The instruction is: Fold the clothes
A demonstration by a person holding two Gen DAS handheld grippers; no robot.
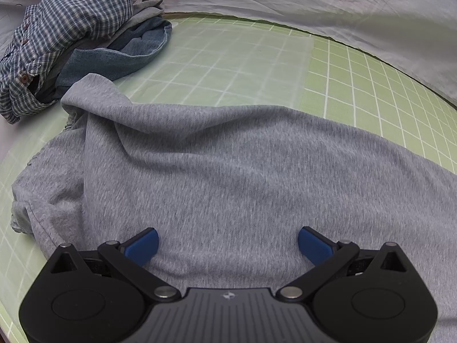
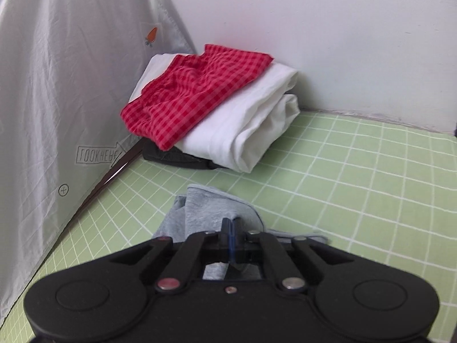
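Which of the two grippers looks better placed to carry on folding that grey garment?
Probably the right gripper: it is shut on the grey garment. The left gripper is open above it, gripping nothing.

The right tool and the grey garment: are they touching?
Touching. In the right wrist view the right tool is shut, and a fold of the grey garment is pinched between its blue fingers.

Heather-grey garment (image 1: 228,171) over a pale green mat (image 1: 371,85) gridded in white. At ten o'clock, a blue-and-white checked shirt (image 1: 65,34) atop faded blue denim (image 1: 120,57). In the right wrist view, red gingham cloth (image 2: 197,91) on white folded fabric (image 2: 257,125); light grey sheet (image 2: 57,85) printed with orange carrots.
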